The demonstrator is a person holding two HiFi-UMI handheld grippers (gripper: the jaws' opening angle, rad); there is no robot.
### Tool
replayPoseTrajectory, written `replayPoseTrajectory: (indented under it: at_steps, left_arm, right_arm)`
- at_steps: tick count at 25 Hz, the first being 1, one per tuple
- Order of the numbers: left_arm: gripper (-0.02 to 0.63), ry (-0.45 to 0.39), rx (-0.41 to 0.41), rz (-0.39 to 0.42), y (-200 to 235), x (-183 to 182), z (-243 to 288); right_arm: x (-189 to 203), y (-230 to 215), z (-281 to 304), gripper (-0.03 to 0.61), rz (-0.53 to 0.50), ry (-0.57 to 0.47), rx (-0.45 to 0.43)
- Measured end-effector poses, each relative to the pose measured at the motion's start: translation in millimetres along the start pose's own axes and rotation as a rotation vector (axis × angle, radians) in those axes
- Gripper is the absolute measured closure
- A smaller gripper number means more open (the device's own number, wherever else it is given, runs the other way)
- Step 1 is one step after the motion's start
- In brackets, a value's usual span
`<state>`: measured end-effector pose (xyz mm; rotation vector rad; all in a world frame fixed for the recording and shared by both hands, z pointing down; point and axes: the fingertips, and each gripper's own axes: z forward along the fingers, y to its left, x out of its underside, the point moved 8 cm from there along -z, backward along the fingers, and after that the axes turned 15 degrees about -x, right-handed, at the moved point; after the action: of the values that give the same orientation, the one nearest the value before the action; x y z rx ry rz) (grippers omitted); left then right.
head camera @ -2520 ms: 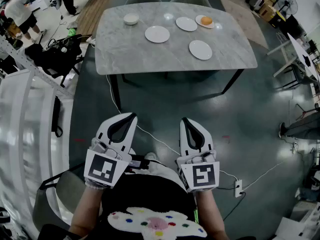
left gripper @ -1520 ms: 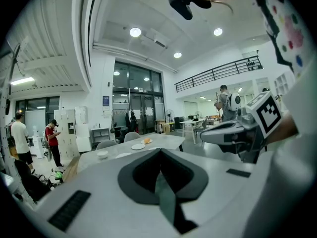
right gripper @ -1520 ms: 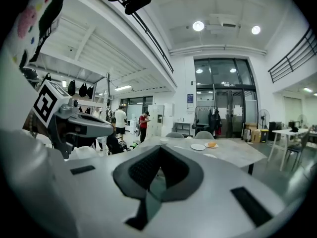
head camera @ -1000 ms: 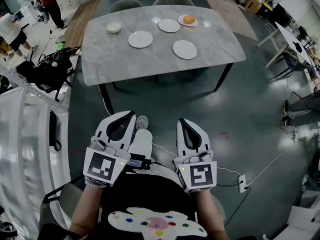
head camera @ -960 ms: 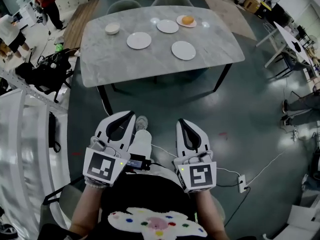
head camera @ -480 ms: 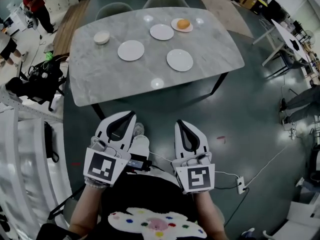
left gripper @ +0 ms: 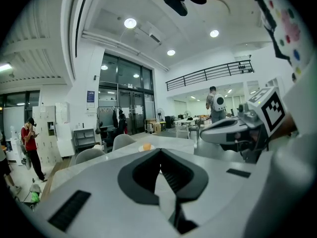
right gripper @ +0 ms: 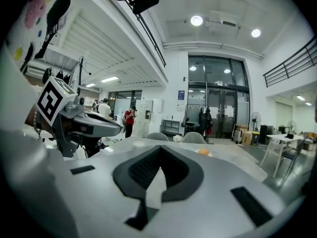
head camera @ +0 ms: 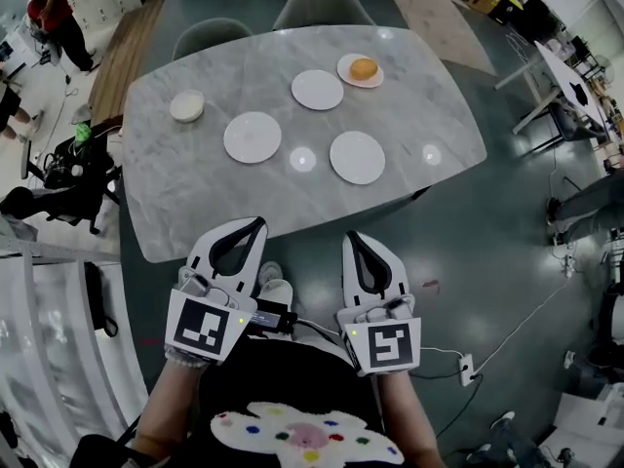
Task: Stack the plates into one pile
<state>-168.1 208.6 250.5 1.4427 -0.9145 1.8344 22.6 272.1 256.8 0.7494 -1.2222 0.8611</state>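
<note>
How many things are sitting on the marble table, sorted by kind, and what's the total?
Empty white plates: 3
White plate carrying food: 1
Round orange food item: 1
Small white bowl: 1
Total: 6

Desk [head camera: 185, 203]: ahead of you, with two chairs [head camera: 322, 8] behind its far edge.
- Bowl [head camera: 187, 106]: on the desk, far left.
- Left plate [head camera: 253, 136]: right of the bowl, nearer you.
- Near plate [head camera: 357, 157]: right of the left plate, closest to you.
- Far plate [head camera: 318, 90]: behind and between those two.
- Food plate [head camera: 347, 65]: just beside the far plate, to its right, with a round food [head camera: 364, 67] on it.

Your left hand-held gripper [head camera: 257, 225] and right hand-held gripper [head camera: 355, 235]: side by side, short of the desk's near edge.
</note>
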Motion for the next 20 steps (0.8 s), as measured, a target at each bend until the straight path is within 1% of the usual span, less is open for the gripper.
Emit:
replayPoseTrajectory:
  at_steps: [2, 5, 11, 15, 20]
  left_arm:
    - [0.603, 0.002, 0.003, -0.009, 12.7, -2.1, 17.2]
    - [0.603, 0.004, 0.019, 0.002, 28.8, -3.9, 40.7]
    - [0.603, 0.016, 0.051, -0.013, 56.5, 0.9, 76.1]
    - [0.603, 0.028, 0.036, -0.025, 76.2, 7.5, 86.1]
    - [0.603, 0.041, 0.004, -0.02, 94.2, 14.4, 88.9]
  right_arm:
    - [-6.2, -10.9, 18.5, 0.575, -0.011, -0.003, 0.001]
    - [-14.8, -21.7, 46.1, 0.575, 0.005, 0.0, -0.016]
    - [-18.4, -42.2, 91.1, 0.575, -0.003, 0.04, -0.014]
    - [-19.8, -47.4, 116.9, 0.575, -0.008, 0.046, -0.017]
    - [-21.7, -43.7, 139.6, 0.575, -0.018, 0.054, -0.063]
